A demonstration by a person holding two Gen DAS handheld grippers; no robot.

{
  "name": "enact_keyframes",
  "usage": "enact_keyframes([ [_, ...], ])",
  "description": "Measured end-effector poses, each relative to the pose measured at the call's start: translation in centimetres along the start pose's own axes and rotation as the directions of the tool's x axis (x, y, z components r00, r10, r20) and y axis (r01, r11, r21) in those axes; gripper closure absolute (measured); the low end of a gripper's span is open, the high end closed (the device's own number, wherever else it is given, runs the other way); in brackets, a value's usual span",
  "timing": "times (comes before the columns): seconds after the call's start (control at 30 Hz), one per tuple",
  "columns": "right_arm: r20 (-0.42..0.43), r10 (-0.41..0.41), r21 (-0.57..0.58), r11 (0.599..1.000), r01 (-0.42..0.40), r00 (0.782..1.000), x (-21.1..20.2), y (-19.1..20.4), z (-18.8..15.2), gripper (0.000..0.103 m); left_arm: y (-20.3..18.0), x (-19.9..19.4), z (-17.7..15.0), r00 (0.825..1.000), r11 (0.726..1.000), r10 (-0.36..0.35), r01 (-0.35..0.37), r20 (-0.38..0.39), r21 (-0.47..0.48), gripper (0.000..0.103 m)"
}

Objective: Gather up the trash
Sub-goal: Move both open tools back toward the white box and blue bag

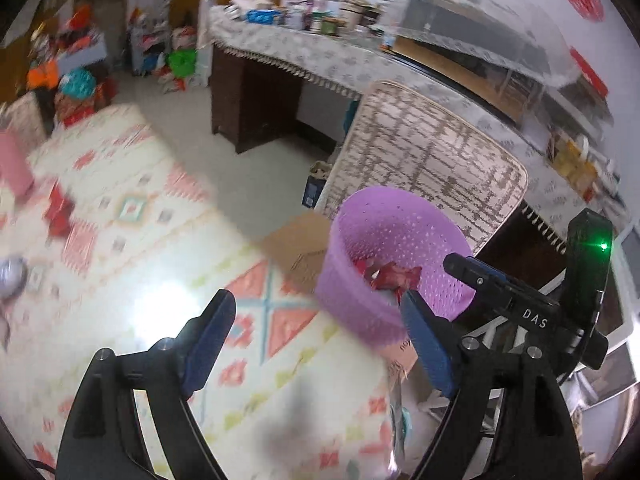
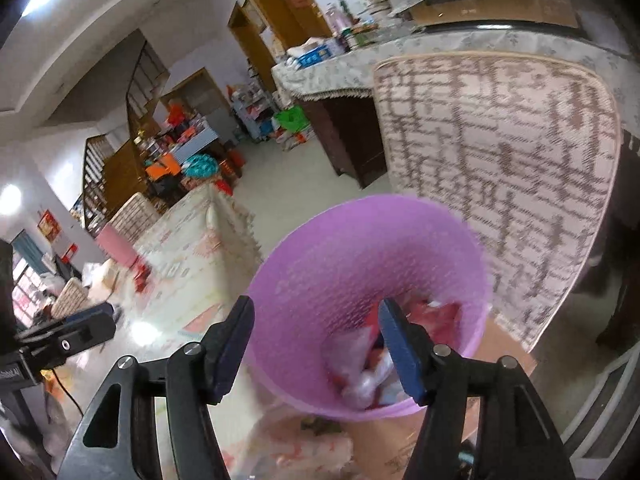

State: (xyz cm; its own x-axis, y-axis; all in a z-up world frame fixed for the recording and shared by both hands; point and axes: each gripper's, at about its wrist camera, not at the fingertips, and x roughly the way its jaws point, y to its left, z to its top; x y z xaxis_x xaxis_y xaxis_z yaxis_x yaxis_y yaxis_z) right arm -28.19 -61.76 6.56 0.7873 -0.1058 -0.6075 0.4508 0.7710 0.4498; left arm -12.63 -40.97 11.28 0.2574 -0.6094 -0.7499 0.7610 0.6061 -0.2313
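Observation:
A purple perforated waste basket (image 1: 384, 264) stands at the table's right end; it also shows in the right wrist view (image 2: 360, 264). Red and white wrappers (image 2: 372, 364) lie inside it, also seen in the left wrist view (image 1: 394, 274). My left gripper (image 1: 316, 332) is open and empty, above the patterned tablecloth (image 1: 160, 240), just left of the basket. My right gripper (image 2: 316, 340) is open and empty, its jaws astride the basket's near rim. In the left wrist view the right gripper (image 1: 520, 300) shows beside the basket. A red wrapper (image 1: 60, 210) lies on the cloth at left.
A patterned chair back (image 2: 500, 184) stands behind the basket. A cardboard box (image 1: 300, 252) sits by the basket. A pink container (image 1: 14, 164) stands at the table's far left. A cluttered long sideboard (image 1: 320, 56) runs along the wall. Tiled floor (image 1: 260, 168) lies between.

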Motion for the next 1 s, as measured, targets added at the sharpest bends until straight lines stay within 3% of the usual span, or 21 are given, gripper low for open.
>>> enact_keyframes([
  [0.07,-0.009,0.021,-0.032,0.999,-0.022,1.000,-0.1,1.9,-0.7,0.033,1.9,-1.2,-1.2,1.000,0.999,0.018,-0.018,0.007,-0.033,0.020],
  [0.2,-0.030,0.046,-0.087,0.995,-0.049,0.998,0.3,5.2,-2.1,0.026,6.0,-3.8,-4.0,0.992,0.985,0.125,-0.121,0.024,-0.119,0.020],
  [0.37,-0.102,0.062,-0.142,0.987,-0.076,0.993,2.5,9.3,-4.4,0.026,10.9,-6.6,-7.3,0.983,0.957,0.178,-0.163,0.040,-0.240,0.019],
  [0.6,-0.221,0.056,-0.279,0.953,-0.118,0.974,6.6,16.7,-8.3,0.025,16.3,-8.9,-11.4,0.934,0.893,0.356,-0.333,0.023,-0.303,0.019],
  [0.8,-0.258,0.042,-0.366,0.920,-0.138,0.965,8.9,21.3,-10.3,0.024,20.3,-10.4,-13.8,0.904,0.840,0.427,-0.399,-0.005,-0.368,0.019],
  [1.0,-0.282,0.029,-0.395,0.907,-0.144,0.959,10.1,22.8,-11.4,0.024,23.7,-11.5,-15.5,0.899,0.805,0.437,-0.401,-0.020,-0.436,0.019],
])
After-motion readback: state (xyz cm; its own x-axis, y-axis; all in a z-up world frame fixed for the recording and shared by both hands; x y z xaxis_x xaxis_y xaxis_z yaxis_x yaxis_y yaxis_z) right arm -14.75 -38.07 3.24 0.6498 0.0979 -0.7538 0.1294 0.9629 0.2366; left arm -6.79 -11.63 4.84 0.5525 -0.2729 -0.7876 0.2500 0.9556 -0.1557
